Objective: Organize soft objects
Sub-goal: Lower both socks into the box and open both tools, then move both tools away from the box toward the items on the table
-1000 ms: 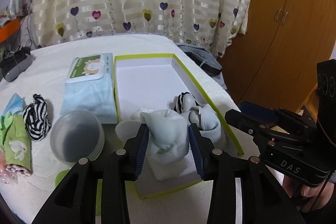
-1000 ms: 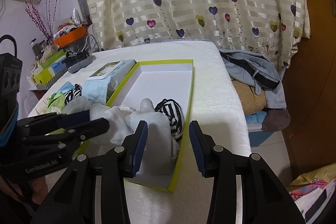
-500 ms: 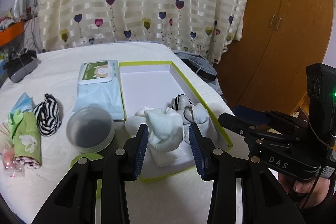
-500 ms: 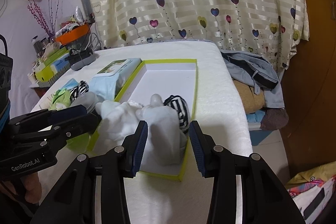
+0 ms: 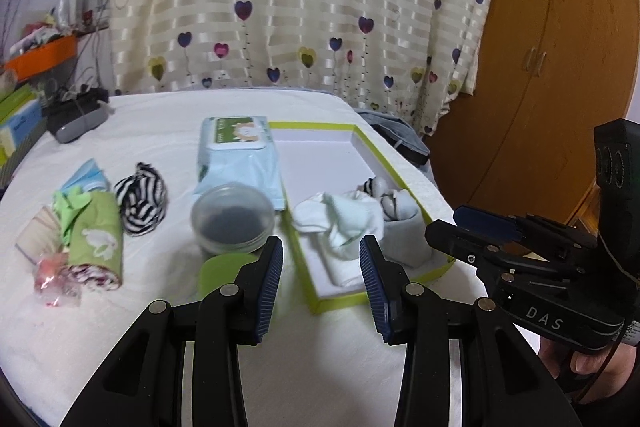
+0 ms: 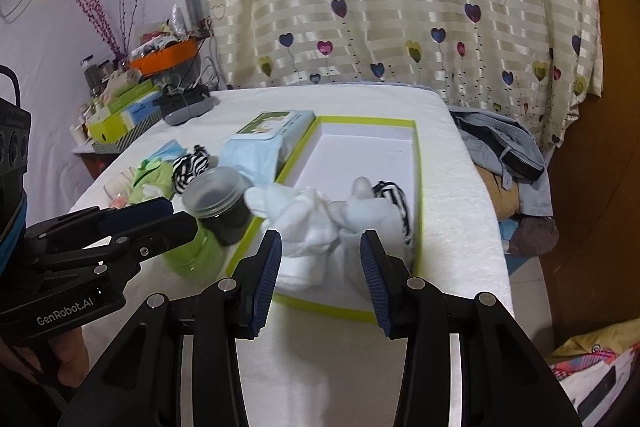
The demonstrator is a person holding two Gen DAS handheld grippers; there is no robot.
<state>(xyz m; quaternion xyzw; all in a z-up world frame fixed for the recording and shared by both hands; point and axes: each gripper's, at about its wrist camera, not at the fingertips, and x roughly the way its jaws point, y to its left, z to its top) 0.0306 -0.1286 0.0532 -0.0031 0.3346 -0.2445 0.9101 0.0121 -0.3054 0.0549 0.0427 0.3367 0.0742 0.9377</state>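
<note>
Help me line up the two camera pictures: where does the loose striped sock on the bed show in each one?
Left wrist view: the striped sock lies left of centre on the bed, right of the green cloth roll.
Right wrist view: the striped sock is left of centre, farther back, partly behind the plastic jar.
Shared landmark: the green-rimmed box.

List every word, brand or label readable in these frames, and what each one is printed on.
"DAS": on the body of the right gripper, seen from the left wrist.
"GenRobot.AI": on the body of the left gripper, seen from the right wrist.
Wipes pack: its green-and-white label has print too blurred to read.
Blue box on the side shelf: print too small to read.
</note>
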